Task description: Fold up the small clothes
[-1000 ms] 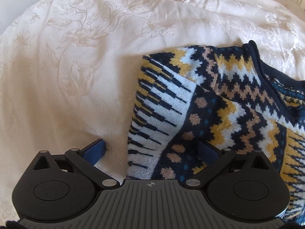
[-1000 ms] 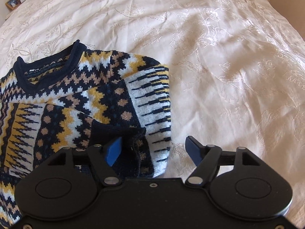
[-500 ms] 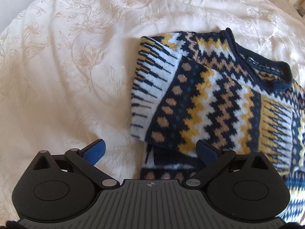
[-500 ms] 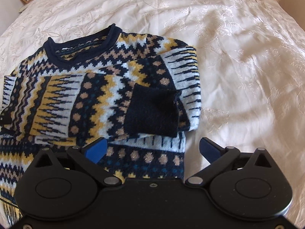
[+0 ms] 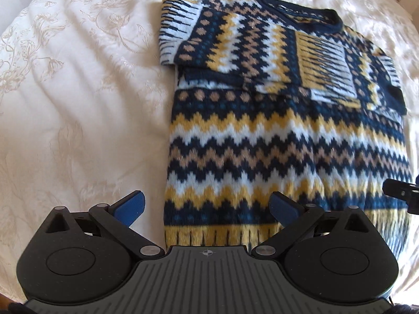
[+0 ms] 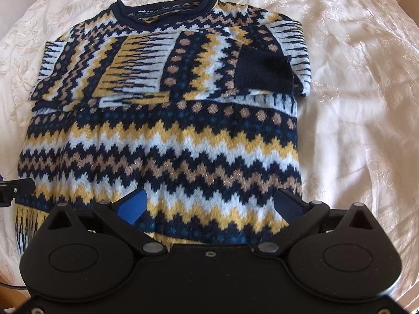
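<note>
A patterned sweater point(image 5: 285, 136) lies flat on a cream bedspread point(image 5: 78, 91) with a pale flower pattern; the knit runs in zigzag bands of navy, yellow, white and tan, with rows of dots between them; its navy collar point(image 6: 162, 7) points away from both cameras and its fringed yellow hem point(image 5: 217, 235) lies nearest them. Both sleeves are folded across the chest, one over the other; a dark navy cuff point(image 6: 264, 73) rests on top near the sweater's right-hand edge in the right wrist view.

The left gripper point(image 5: 207, 206) hangs above the hem corner at the sweater's left edge, jaws spread wide; one blue pad sits over bare bedspread, the other over the knit, and neither pinches any cloth. The right gripper point(image 6: 209, 204) hovers over the lower part of the sweater near its other side, jaws fully apart; nothing is caught between its pads point(image 6: 132, 205), and the knit lies undisturbed beneath them.

Each camera catches a dark piece of the other gripper at its frame edge, low beside the hem; in the left wrist view it shows at the right edge point(image 5: 403, 193); in the right wrist view it shows at the left edge point(image 6: 15, 188).
</note>
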### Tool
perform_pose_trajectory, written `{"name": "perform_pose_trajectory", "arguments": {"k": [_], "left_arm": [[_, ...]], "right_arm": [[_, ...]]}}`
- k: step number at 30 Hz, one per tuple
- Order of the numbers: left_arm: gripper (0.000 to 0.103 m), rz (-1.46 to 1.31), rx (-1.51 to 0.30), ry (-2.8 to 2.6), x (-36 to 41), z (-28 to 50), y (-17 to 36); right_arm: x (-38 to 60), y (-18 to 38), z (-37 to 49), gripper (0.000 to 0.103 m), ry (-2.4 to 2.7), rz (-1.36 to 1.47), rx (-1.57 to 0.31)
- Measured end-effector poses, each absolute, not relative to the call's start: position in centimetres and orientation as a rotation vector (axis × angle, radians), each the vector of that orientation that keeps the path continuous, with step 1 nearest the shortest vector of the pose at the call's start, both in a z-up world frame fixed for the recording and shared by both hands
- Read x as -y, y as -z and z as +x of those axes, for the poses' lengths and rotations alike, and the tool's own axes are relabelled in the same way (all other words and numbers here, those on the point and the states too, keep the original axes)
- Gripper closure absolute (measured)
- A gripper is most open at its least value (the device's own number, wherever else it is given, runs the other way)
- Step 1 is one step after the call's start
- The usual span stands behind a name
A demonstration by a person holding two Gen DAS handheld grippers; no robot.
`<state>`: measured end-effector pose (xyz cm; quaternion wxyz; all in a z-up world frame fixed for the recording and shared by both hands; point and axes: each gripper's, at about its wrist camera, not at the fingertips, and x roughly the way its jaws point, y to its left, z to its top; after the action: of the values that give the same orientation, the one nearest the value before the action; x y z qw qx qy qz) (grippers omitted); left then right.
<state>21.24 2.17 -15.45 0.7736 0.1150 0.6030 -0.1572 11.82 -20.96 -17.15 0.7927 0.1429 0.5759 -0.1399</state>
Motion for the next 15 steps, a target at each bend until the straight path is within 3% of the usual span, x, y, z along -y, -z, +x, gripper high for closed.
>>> {"name": "perform_pose_trajectory", "arguments": {"k": [15], "left_arm": [[0.0,0.267,-1.255,0.33,-3.2,14.0,14.2]], "right_arm": [[17.4,16.5,3.7,0.001,0.251,0.361,-1.231]]}}
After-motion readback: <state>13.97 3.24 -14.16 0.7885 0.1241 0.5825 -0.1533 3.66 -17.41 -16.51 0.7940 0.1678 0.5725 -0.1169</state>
